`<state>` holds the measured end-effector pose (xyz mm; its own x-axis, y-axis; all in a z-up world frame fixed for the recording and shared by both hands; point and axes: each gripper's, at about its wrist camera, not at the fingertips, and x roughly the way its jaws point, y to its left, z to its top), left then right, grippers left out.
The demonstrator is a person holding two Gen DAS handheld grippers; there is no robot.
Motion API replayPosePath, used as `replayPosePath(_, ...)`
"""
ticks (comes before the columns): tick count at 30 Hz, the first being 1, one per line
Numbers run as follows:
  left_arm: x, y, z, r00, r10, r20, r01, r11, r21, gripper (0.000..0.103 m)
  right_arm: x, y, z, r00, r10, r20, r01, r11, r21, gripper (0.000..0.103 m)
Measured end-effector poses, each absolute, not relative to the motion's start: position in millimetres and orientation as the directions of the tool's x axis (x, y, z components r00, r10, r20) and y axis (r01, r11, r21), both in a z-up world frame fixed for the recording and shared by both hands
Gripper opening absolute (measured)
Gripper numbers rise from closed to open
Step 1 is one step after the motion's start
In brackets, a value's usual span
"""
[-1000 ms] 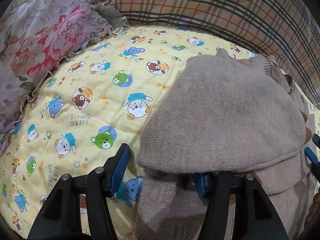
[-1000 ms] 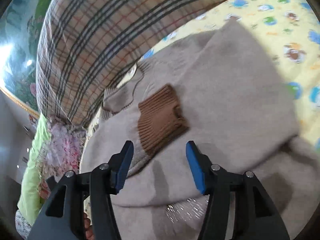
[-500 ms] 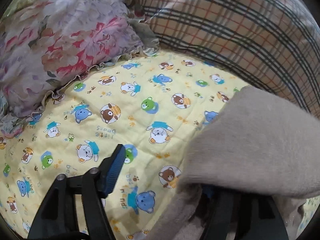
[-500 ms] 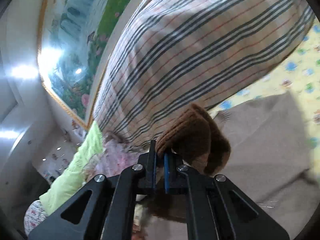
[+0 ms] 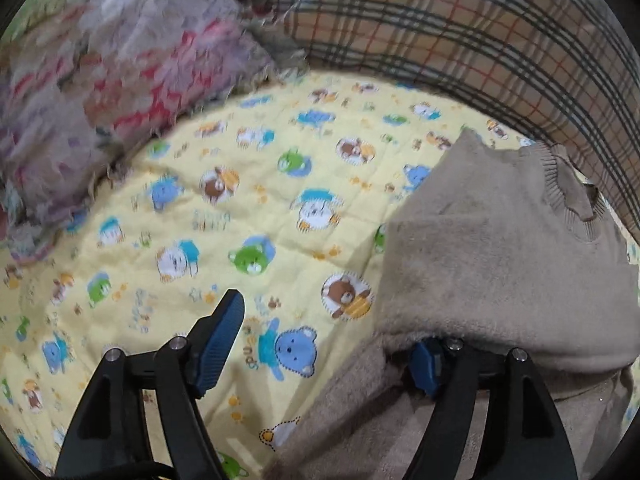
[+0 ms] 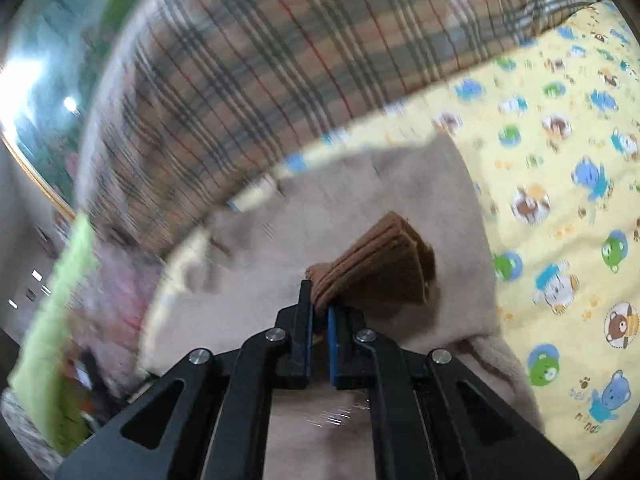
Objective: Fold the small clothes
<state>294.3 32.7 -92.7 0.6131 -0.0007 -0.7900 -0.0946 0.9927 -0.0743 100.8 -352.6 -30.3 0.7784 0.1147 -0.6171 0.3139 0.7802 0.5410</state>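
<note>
Gripping the ribbed brown knit cuff (image 6: 384, 266) of the small beige knitted sweater (image 5: 504, 248), the right gripper (image 6: 319, 316) had its blue pads pressed nearly together on the bunched end of the sleeve, and the cuff stood raised above the sweater body. The sweater lay on the yellow quilted blanket printed with cartoon bears (image 5: 248, 216), near the tan plaid cushion (image 5: 460, 28) at the far edge. The left gripper (image 5: 324, 344) had just been opening; its jaws stood wide. One blue pad was over bare blanket, and the other was tucked under a lifted fold of the beige knit, so no cloth was clamped between them. Judged from this layout, the step in hand was the sleeve fold: the right gripper appeared ready to carry the cuff across the sweater body, while the left had let go of the side edge. The next move would call for a low, steady carry of the cuff so that the sleeve lands flat on the torso panel without dragging the layer beneath, followed by release. The left gripper would need to clear the fold it sat under without disturbing it. Several items could not be made out: the hem and the far sleeve were cut off, the floral ruffled pillow (image 5: 112, 92) was motion-blurred, and the right view's background was smeared. The person's hands were out of view.
</note>
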Motion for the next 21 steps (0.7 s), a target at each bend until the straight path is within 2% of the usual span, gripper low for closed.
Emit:
replayPosePath(6, 294.2, 48.1, -102.2, 0.592, -0.032, -0.805, -0.102, 0.988, -0.115, 0.076, 98.9, -344.9, -55.1, 0.724, 0.13, -0.678, 0.329, 0.798, 0.504, 0.007)
replayPosePath(10, 289.9, 50.8, -105.1, 0.576, -0.064, -0.815, -0.053, 0.992, -0.115, 0.077, 95.3, -344.3, -69.0, 0.674, 0.122, -0.728, 0.348, 0.817, 0.459, 0.008)
replayPosePath(12, 279.9, 55.1, -103.6, 0.58, -0.071, -0.812, -0.017, 0.995, -0.1, 0.077, 87.7, -345.0, -69.3, 0.668, 0.14, -0.731, 0.345, 0.812, 0.47, 0.018)
replayPosePath(13, 274.1, 58.7, -103.4, 0.57, -0.078, -0.818, 0.0, 0.995, -0.095, 0.076, 83.5, -344.8, -65.8, 0.663, 0.138, -0.736, 0.351, 0.811, 0.468, 0.029)
replayPosePath(15, 258.7, 70.4, -99.1, 0.567, -0.118, -0.816, 0.031, 0.992, -0.122, 0.072, 64.2, -342.9, -50.0, 0.657, 0.055, -0.752, 0.393, 0.826, 0.404, 0.033)
replayPosePath(18, 240.5, 73.4, -76.3, 0.583, -0.234, -0.778, 0.112, 0.972, -0.208, 0.072, 50.8, -328.8, -17.6, 0.713, 0.047, -0.699, 0.325, 0.862, 0.389, 0.033)
replayPosePath(20, 236.8, 61.4, -58.0, 0.613, -0.255, -0.748, 0.145, 0.967, -0.212, 0.074, 67.5, -313.0, 4.3, 0.734, 0.12, -0.669, 0.231, 0.882, 0.411, 0.033)
replayPosePath(21, 238.7, 53.4, -50.0, 0.634, -0.238, -0.736, 0.142, 0.971, -0.192, 0.075, 88.1, -301.5, 16.4, 0.732, 0.201, -0.651, 0.159, 0.879, 0.45, 0.033)
